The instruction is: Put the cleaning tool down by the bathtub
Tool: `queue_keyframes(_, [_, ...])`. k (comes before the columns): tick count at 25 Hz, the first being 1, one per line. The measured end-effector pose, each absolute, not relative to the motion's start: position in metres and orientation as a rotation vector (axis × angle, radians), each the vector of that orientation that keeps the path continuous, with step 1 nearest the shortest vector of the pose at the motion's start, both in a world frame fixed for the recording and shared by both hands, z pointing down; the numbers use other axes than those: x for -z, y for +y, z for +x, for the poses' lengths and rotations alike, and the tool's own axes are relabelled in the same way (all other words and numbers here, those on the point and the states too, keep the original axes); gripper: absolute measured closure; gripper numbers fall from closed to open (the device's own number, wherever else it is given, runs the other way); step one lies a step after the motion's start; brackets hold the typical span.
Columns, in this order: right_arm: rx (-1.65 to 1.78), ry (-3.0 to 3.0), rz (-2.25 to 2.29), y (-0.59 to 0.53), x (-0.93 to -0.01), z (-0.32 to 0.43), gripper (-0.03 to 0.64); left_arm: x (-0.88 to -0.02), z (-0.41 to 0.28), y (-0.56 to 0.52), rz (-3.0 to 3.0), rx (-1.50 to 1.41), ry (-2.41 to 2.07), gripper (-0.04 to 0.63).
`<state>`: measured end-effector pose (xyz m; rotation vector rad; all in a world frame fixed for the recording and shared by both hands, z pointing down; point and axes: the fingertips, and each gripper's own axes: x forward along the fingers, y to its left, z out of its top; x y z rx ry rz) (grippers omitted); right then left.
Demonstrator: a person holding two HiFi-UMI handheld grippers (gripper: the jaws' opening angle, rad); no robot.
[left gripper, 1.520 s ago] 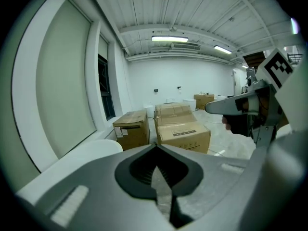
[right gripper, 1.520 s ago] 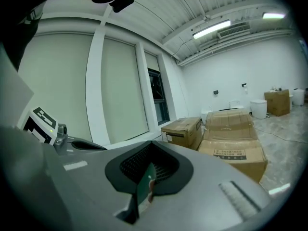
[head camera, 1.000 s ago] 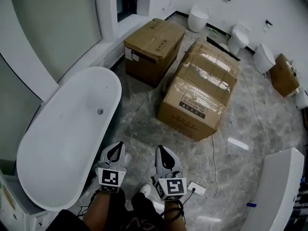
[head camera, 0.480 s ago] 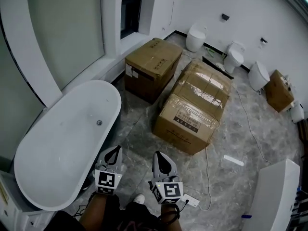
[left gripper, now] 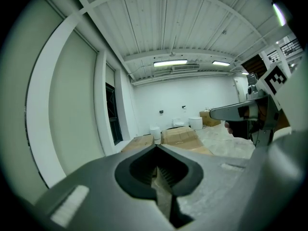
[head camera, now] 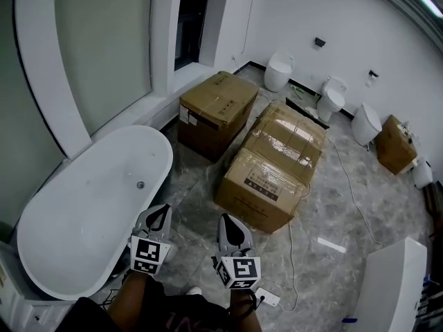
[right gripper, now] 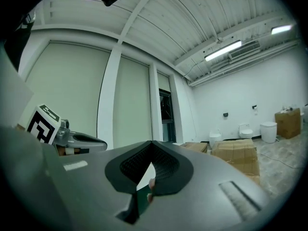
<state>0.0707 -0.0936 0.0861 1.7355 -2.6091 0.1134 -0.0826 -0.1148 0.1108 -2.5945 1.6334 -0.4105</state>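
Jaws closed tip to tip on both grippers, nothing held.
Left gripper (head camera: 160,214) just beside glossy white oval bathtub (head camera: 163,152); right gripper (head camera: 228,221) over grey marble floor (head camera: 325,206). Cleaning tool's place: cannot tell.

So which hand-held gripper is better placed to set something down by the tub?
Left hand-held gripper: beside the tub; the right one is farther out over floor. Both shut, no tool seen.

Left claw (left gripper: 156,151), jaws together.
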Motion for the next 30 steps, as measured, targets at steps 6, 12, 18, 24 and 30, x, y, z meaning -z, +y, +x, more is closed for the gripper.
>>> queue_keyframes(6, [-0.056, -2.618, 1.716, -0.093, -0.075, 0.067, 0.595, -0.094, -0.085, -0.113, -2.563, 0.389, 1.616, 0.595])
queue_keyframes(12, [-0.035, -2.615, 1.721, -0.091, -0.07, 0.065, 0.595, -0.081, -0.087, -0.109, -2.552, 0.346, 1.629, 0.595])
queue_keyframes(18, [-0.047, -2.602, 1.732, -0.089, -0.072, 0.068, 0.595, -0.081, -0.088, -0.107, -2.559, 0.332, 1.645, 0.595])
queue_keyframes(24, [-0.067, -2.587, 1.76, -0.091, -0.073, 0.074, 0.597, -0.084, -0.081, -0.107, -2.574, 0.339, 1.622, 0.595])
queue_keyframes(30, [-0.077, -2.591, 1.756, -0.095, -0.078, 0.073, 0.595, -0.089, -0.088, -0.112, -2.569, 0.356, 1.665, 0.595])
